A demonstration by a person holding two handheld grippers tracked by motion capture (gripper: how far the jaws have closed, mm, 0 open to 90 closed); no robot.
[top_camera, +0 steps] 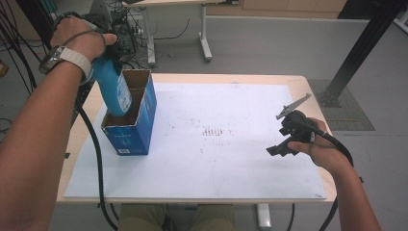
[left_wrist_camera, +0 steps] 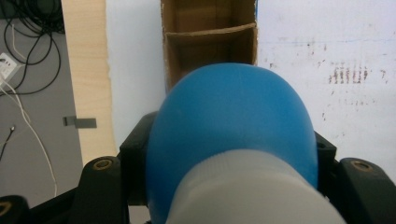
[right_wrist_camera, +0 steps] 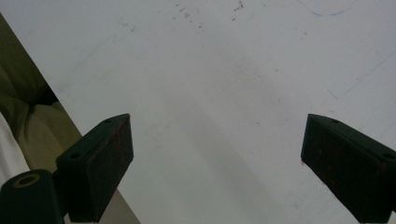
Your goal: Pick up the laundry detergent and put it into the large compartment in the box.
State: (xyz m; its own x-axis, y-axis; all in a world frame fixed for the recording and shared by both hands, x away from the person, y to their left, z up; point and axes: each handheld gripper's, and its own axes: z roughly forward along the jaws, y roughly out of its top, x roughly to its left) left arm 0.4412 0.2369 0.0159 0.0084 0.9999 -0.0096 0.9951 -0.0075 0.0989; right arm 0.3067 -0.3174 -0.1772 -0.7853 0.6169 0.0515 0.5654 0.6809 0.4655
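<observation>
Blue bottle [top_camera: 111, 89]: upper left, bottom end entering cardboard box [top_camera: 137, 127], gripped near cap for lowering.
Left tongs [top_camera: 103, 50]: clamped on bottle.
Right tongs [right_wrist_camera: 217, 158]: spread apart, idle above tabletop [top_camera: 231, 144].

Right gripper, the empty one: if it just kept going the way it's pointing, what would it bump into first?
Most likely the white sheet covering the table: the right gripper points down at it with open jaws and nothing between, though its height is unclear.

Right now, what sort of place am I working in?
Most likely a lab or workshop set up for recording. A wooden table covered by a stained white sheet stands on a bare grey floor, loose cables trail at the left, and a black metal frame post rises at the right.
</observation>
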